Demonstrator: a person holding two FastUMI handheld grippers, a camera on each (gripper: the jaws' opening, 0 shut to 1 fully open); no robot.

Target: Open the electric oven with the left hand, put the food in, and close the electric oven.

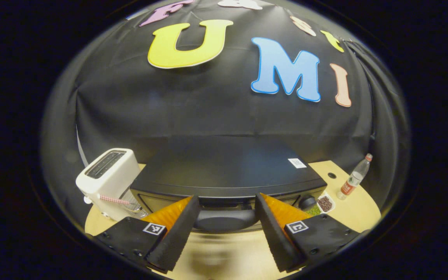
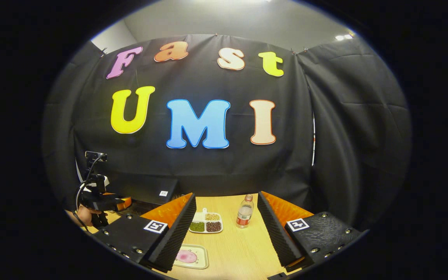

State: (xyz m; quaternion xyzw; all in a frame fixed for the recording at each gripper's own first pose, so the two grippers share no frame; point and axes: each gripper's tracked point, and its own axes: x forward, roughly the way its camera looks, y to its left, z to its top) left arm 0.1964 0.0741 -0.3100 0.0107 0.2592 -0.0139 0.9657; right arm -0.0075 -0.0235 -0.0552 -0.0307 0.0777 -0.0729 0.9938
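A: Where's the oven?
B: Dead ahead of my left claw point(image 1: 226, 229), fingers spread wide either side of the oven point(image 1: 224, 171) door handle point(image 1: 224, 219), not gripping.
A: The food?
B: The pink food point(image 2: 187, 256) sits on its tray point(image 2: 202, 263) on the surface point(image 2: 239, 249), before my right claw point(image 2: 226, 233), also spread wide.

Black-draped booth around a pale wooden table

A wrinkled black cloth wall point(image 2: 208, 171) closes the back of the booth, and in the right gripper view a second black drape point(image 2: 356, 136) hangs at three o'clock, a thin bright gap showing between the two. At twelve o'clock above the cloth runs a plain grey ceiling point(image 2: 228, 19), with a bright ceiling light point(image 2: 343, 37) at about one o'clock. At six o'clock lies the light wood-grain table point(image 2: 243, 249), its surface evenly lit. In the left gripper view the table's rounded edge point(image 1: 364, 206) curves off at four o'clock, with a small dark hole point(image 1: 331, 175) in the tabletop close to the cloth.
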